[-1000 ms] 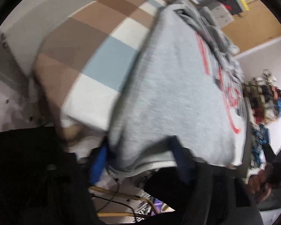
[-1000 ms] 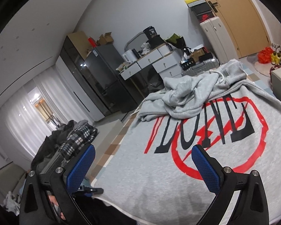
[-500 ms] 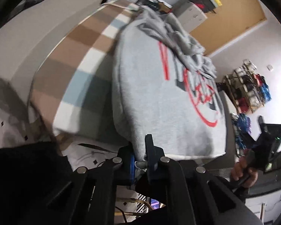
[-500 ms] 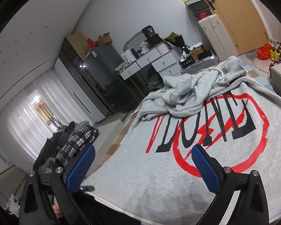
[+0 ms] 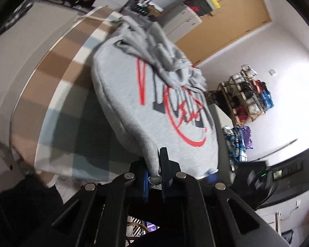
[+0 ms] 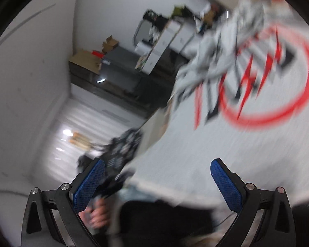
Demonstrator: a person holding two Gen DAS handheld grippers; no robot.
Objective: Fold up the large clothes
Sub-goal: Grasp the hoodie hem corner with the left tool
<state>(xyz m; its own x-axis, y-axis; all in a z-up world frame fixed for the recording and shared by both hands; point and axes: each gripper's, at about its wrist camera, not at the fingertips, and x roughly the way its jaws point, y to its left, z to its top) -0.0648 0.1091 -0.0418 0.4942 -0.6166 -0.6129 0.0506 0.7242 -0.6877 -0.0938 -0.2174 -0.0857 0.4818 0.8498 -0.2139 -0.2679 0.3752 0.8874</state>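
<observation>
At the left of the left wrist view a bed under a checked blanket [image 5: 57,86] of brown, white and pale blue squares fills the frame, with a pale headboard-like panel along its upper left edge. On it lies the grey sweatshirt [image 5: 154,111], its long axis running from the lower centre up toward the top centre; the bunched hood and sleeves [image 5: 164,61] sit at the far end over a red and black print. The left gripper [image 5: 154,173] has its jaws pressed together, pinching the hem, which is raised off the blanket. To the right stand a tan door [image 5: 232,20] and a shelf of clothes [image 5: 247,98] against the white wall.

The right wrist view is blurred. The right gripper [image 6: 154,183] has its jaws spread wide, nothing between them, just before the near edge of the sweatshirt.
</observation>
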